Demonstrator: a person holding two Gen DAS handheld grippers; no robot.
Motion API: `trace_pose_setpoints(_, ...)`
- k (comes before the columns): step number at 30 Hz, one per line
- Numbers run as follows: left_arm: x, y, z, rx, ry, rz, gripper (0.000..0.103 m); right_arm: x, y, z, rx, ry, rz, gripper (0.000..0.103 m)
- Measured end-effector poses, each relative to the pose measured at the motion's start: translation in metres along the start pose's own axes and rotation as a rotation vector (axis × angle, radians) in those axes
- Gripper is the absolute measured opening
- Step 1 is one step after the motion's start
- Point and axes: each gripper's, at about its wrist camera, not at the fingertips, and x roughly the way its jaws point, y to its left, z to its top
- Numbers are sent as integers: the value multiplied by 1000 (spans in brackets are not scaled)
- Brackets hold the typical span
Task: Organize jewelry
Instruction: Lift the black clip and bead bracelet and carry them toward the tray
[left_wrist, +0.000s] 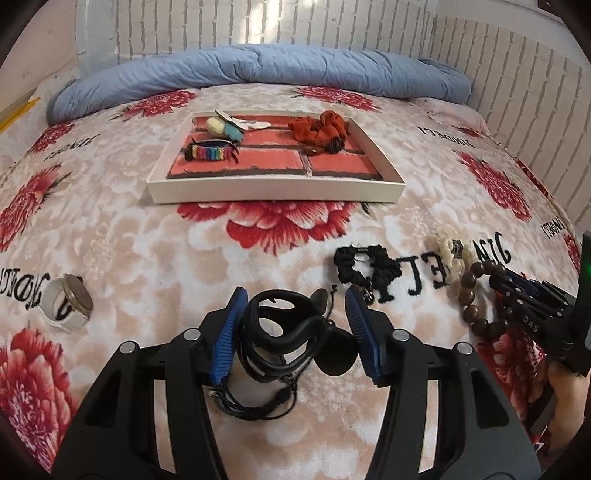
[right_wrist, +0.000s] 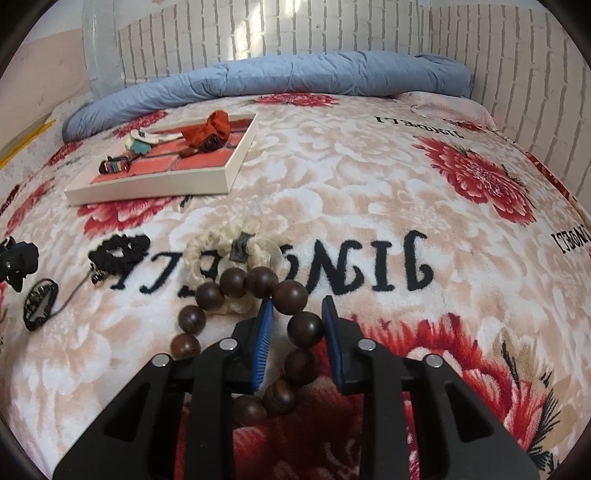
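My left gripper (left_wrist: 295, 299) is open around a black pendant necklace (left_wrist: 280, 328) lying on the floral blanket; the jaws stand on either side, apart from it. My right gripper (right_wrist: 297, 308) is open, its fingers straddling one side of a brown wooden bead bracelet (right_wrist: 295, 295); the bracelet also shows in the left wrist view (left_wrist: 476, 291). A white tray (left_wrist: 275, 190) with a red brick-pattern liner sits farther back, holding an orange scrunchie (left_wrist: 321, 127), a rainbow bracelet (left_wrist: 208, 151) and a yellow-and-teal piece (left_wrist: 223, 127).
A black scrunchie (left_wrist: 365, 267) and a cream braided bracelet (left_wrist: 450, 254) lie between the grippers. A metal ring on a white band (left_wrist: 70, 302) lies at the left. A rolled blue quilt (left_wrist: 258, 70) lines the brick wall behind the tray.
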Motion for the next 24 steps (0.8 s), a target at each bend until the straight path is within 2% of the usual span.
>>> trace_pose_setpoints(10,-3,16,24,5,-22,27,54,-20,12,29,-7,-42,25,23)
trace_pose_setpoints(11,-3,18,27,4,-22,28,54,-23,14,35,-6,-49,30,20)
trace_pose_setpoints(24,12,48,77,-3,-52,64,54,-30,49,111,-61,-115,58,19)
